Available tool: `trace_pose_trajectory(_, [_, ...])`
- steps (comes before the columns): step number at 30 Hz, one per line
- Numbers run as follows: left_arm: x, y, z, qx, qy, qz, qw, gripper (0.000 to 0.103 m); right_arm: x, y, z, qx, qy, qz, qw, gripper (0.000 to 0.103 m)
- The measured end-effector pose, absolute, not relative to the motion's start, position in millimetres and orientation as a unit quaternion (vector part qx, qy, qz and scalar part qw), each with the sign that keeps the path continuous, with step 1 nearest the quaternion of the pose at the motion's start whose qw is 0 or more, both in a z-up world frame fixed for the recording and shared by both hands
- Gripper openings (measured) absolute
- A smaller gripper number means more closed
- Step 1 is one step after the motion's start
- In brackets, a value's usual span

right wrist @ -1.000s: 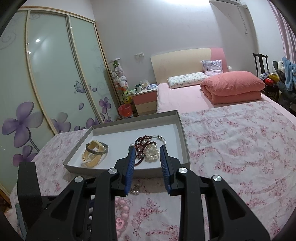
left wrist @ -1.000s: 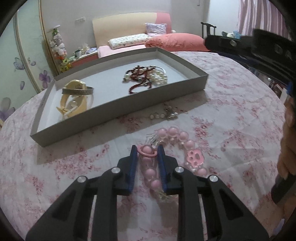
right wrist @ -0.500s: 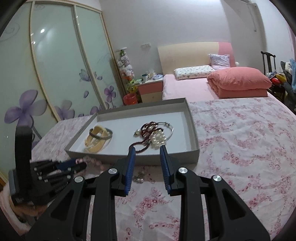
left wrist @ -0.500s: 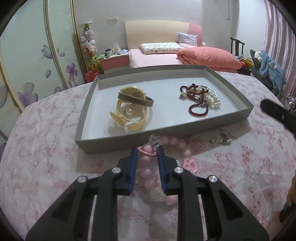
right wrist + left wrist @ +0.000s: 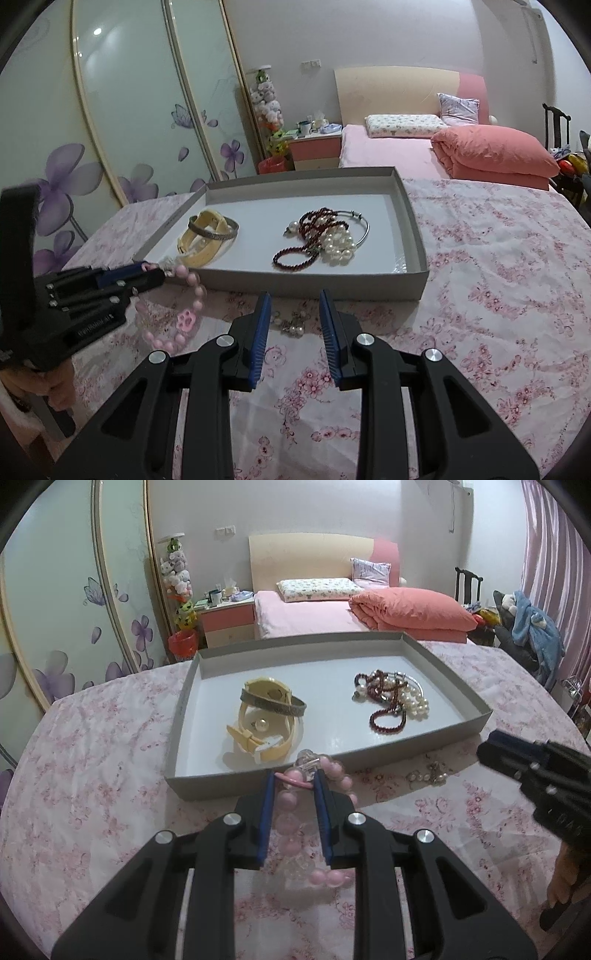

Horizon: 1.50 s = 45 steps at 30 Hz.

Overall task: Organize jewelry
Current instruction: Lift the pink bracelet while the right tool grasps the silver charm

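Soft, even indoor light fills both views, fairly dim with a pinkish cast. A ceiling lamp shows as a bright spot of glare on the wardrobe door [image 5: 96, 31], upper left of the grey tray [image 5: 417, 240]. The tray casts a faint shadow on the bedspread below its near wall. Fisheye bending curves straight edges, and the corners go black. Focus is reasonably sharp.

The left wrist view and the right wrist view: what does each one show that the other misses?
Only the left wrist view shows the blue plush toy on the chair at the right, and the left gripper from behind, shut on the pink bead bracelet. Only the right wrist view shows that bracelet's pink paw-shaped charm dangling. Both show the shallow grey cardboard tray, the cream bangle, the white pearl strand and the small pearl trinket on the floral bedspread.
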State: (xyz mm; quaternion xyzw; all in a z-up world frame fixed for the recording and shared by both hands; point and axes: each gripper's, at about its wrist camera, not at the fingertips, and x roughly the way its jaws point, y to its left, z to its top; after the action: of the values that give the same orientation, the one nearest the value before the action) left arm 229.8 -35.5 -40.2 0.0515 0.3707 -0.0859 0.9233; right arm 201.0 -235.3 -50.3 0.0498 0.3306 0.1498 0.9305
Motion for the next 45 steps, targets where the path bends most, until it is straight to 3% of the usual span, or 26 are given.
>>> trace_pose_trajectory(5, [222, -26, -25, 0.035, 0.356, -0.092, 0.929, 0.022, 203, -229, -57, 0.033, 0.35, 0.152, 0.924, 0.029])
trace_pose_trajectory(9, [215, -19, -13, 0.025, 0.342, -0.095, 0.935, 0.022, 208, -222, -65, 0.016, 0.372, 0.145, 0.916, 0.047])
trace_pose_trajectory(12, [213, -14, -6, 0.02, 0.333, -0.091, 0.938, 0.02, 213, -215, -70, 0.002, 0.386, 0.141, 0.912, 0.047])
trace_pose_trajectory(13, [213, -13, -4, 0.019, 0.331, -0.091, 0.939, 0.016, 216, -213, -72, -0.002, 0.391, 0.139, 0.91, 0.047])
trace_pose_trajectory(14, [213, -13, -3, 0.017, 0.33, -0.091, 0.94, 0.002, 219, -211, -74, -0.006, 0.396, 0.137, 0.908, 0.047])
trace_pose_trajectory(26, [219, 7, -9, 0.008, 0.342, -0.087, 0.936, 0.003, 232, -196, -83, -0.039, 0.426, 0.123, 0.896, 0.048])
trace_pose_trajectory(27, [218, 8, -13, 0.01, 0.346, -0.085, 0.934, 0.004, 232, -196, -83, -0.041, 0.426, 0.123, 0.895, 0.047])
trace_pose_trajectory(29, [217, 8, -22, 0.014, 0.36, -0.092, 0.928, 0.013, 232, -195, -82, -0.044, 0.424, 0.125, 0.896, 0.028])
trace_pose_trajectory(30, [216, 7, -26, 0.014, 0.365, -0.093, 0.926, 0.016, 233, -195, -82, -0.045, 0.423, 0.128, 0.896, 0.01])
trace_pose_trajectory(31, [215, 6, -29, 0.017, 0.37, -0.095, 0.924, 0.022, 234, -195, -82, -0.043, 0.424, 0.129, 0.896, 0.007])
trace_pose_trajectory(35, [212, -4, -47, 0.04, 0.391, -0.106, 0.913, 0.036, 233, -197, -81, -0.04, 0.423, 0.121, 0.897, 0.007])
trace_pose_trajectory(45, [219, -18, -80, 0.083, 0.438, -0.117, 0.888, 0.034, 230, -208, -82, -0.02, 0.422, 0.112, 0.899, 0.007])
